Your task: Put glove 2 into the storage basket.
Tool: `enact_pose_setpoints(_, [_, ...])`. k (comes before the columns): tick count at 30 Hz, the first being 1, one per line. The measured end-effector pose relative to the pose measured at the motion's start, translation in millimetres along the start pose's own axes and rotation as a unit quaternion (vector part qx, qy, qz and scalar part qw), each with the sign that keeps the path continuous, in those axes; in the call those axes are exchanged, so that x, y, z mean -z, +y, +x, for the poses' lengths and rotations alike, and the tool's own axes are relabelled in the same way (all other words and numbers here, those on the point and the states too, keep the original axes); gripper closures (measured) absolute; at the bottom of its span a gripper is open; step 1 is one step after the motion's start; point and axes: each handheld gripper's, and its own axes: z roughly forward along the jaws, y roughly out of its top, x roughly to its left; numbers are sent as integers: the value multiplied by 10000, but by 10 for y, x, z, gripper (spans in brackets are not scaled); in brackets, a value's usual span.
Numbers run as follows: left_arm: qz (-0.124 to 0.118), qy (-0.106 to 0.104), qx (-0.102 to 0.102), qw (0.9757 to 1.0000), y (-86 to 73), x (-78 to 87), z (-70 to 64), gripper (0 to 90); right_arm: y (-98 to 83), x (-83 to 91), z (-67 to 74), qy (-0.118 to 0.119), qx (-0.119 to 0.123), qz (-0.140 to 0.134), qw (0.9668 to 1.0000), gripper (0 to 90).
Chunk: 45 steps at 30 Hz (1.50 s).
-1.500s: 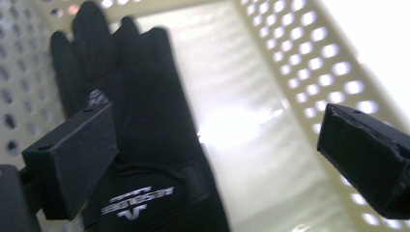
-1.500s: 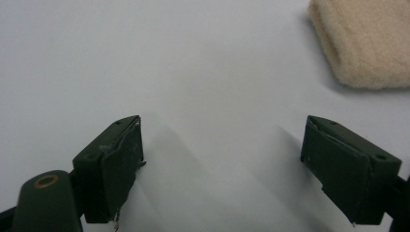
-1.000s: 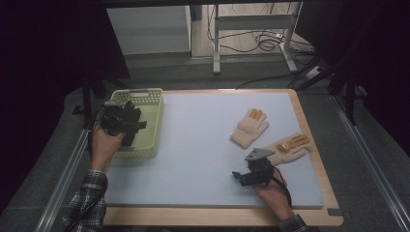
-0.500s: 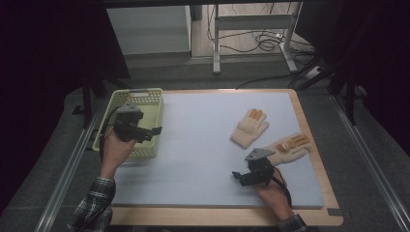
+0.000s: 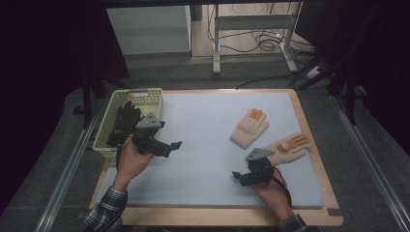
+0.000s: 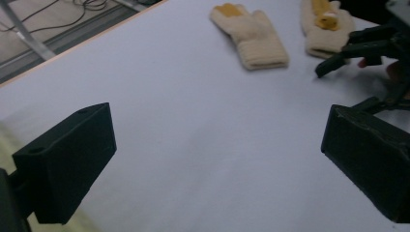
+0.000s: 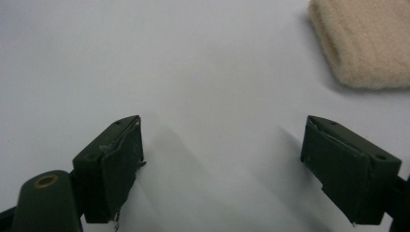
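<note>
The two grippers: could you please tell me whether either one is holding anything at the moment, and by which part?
Nothing is held. The left gripper is open over the mat beside the basket, and the right gripper is open too, near the gloves.

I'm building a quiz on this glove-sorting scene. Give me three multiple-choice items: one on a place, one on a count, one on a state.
1. Where does the black glove lie?
A. in the yellow basket
B. on the white mat
C. on the floor

2. How many beige gloves lie on the mat?
A. one
B. two
C. four

3. How do the left claw jaws stand?
A. shut on a glove
B. shut on nothing
C. open, with nothing between them

Answers: 1 A, the high view shows the black glove inside the basket's walls. 2 B, one beige glove and another lie there. 3 C, the left gripper view shows bare mat between the jaws.
</note>
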Motion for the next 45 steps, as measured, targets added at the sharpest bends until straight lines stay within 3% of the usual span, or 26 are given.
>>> enact_pose_setpoints(5, [1,-227,-187,9996,-50,-138,-231,0,0,0,0,2,-1,-1,10000,149])
enact_pose_setpoints(9, [54,-268,-326,9991,-123,-235,-354,0,0,0,0,1,-2,-2,10000,149])
enact_pose_setpoints(15, [121,-412,-296,9986,-309,-384,-464,0,0,0,1,0,-5,2,10000,149])
enact_pose_setpoints(21, [362,-354,-158,9986,-507,-498,-477,0,0,0,1,2,-3,2,10000,148])
enact_pose_setpoints(28, [745,-66,-62,9972,-715,-588,-438,0,0,0,1,-1,3,3,10000,149])
enact_pose_setpoints(33, [988,174,-11,9950,-840,-627,-416,0,0,0,2,1,6,7,10000,148])
enact_pose_setpoints(36, [1184,373,3,9923,-921,-652,-396,0,0,0,3,3,-1,13,10000,148])
enact_pose_setpoints(37, [1184,373,3,9923,-921,-652,-396,0,0,0,3,3,-1,13,10000,148])
enact_pose_setpoints(40, [1119,256,279,9930,-953,-656,-347,0,1,0,3,2,-3,12,10000,148])
enact_pose_setpoints(45, [1108,271,276,9931,-959,-659,-348,0,2,0,0,13,-17,14,10000,149])
